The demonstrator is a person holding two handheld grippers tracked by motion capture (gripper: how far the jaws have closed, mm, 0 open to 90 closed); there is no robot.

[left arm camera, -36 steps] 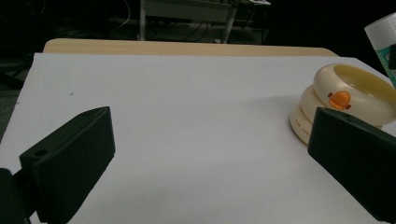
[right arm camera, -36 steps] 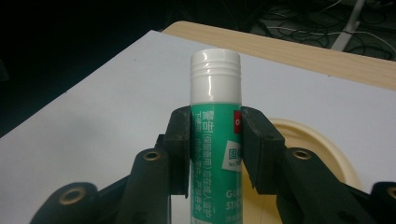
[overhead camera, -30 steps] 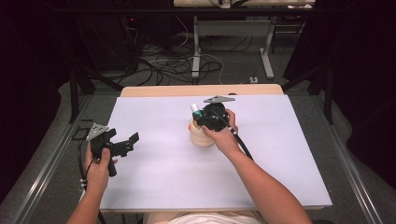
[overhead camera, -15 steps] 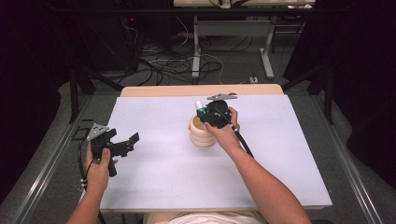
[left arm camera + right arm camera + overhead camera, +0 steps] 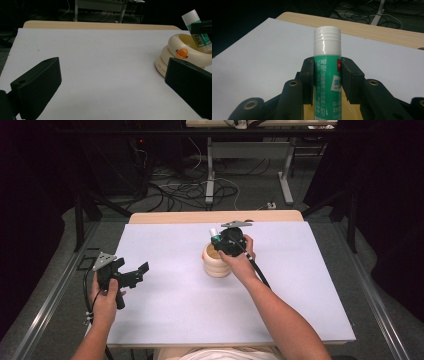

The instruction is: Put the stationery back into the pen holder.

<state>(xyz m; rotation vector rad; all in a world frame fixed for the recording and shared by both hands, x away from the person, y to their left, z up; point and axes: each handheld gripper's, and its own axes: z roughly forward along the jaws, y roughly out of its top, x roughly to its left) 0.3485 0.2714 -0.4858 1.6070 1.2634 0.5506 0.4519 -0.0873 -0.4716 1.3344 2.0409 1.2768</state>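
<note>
One worktop [image 5: 165, 320], white-topped with a wooden far edge. On it stands one cream holder [image 5: 217, 262] built of stacked rings, near the middle of the surface; the left gripper view shows an orange button on its side [image 5: 182, 53]. One glue stick [image 5: 327, 75], green-bodied with a white ribbed cap, is present. Two claws are counted, one per hand.

Right claw [image 5: 220, 240]: positioned directly over the holder's mouth. Its jaws are clamped on the green body of the glue stick, one pad on each side, the cap standing clear above them in the right gripper view. The stick is tilted, its lower end inside the holder's top ring [image 5: 200, 40]; whether that end touches the bottom cannot be told.

Left claw [image 5: 137, 272]: held above the near-left part of the worktop, well apart from the holder. Its jaws stand wide, nothing between them, touching nothing.
</note>
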